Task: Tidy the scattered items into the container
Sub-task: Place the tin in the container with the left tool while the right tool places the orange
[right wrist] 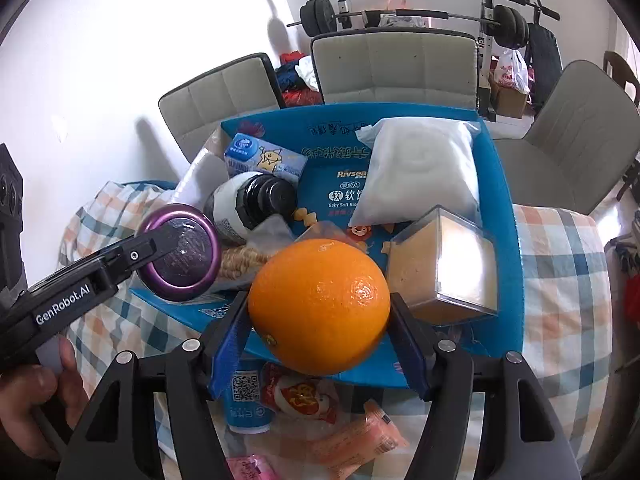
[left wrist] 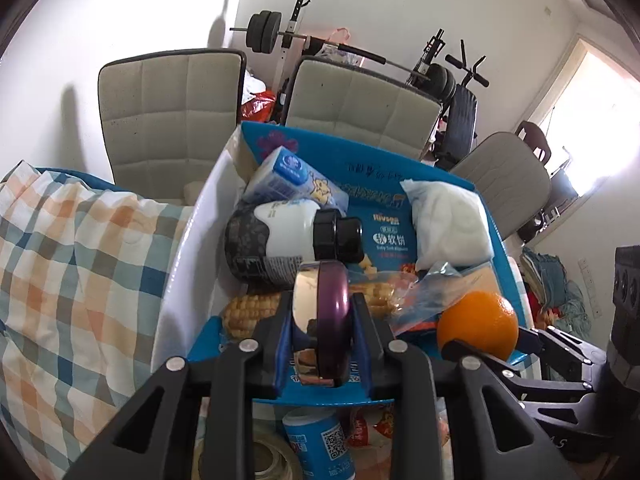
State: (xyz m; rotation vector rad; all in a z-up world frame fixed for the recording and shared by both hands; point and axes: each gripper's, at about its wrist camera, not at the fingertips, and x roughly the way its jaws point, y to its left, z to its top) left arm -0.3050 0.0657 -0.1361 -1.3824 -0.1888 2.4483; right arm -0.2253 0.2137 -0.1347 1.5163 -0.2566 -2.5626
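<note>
You are in a lived-in home room. Ahead of your left claw [left wrist: 320, 344], padded dining chairs [left wrist: 168, 120] stand along the bench's far side. Beyond them a barbell rack [left wrist: 280, 32] and weight bench [left wrist: 460, 120] line the white wall. A checked cloth [left wrist: 80, 264] covers the bench to the claw's left, and a bright window [left wrist: 592, 120] glows far right.

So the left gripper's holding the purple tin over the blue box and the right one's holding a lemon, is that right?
Not quite. The right gripper holds an orange, not a lemon; the right wrist view shows it between the fingers. The left gripper does hold the purple tin over the blue box.
</note>
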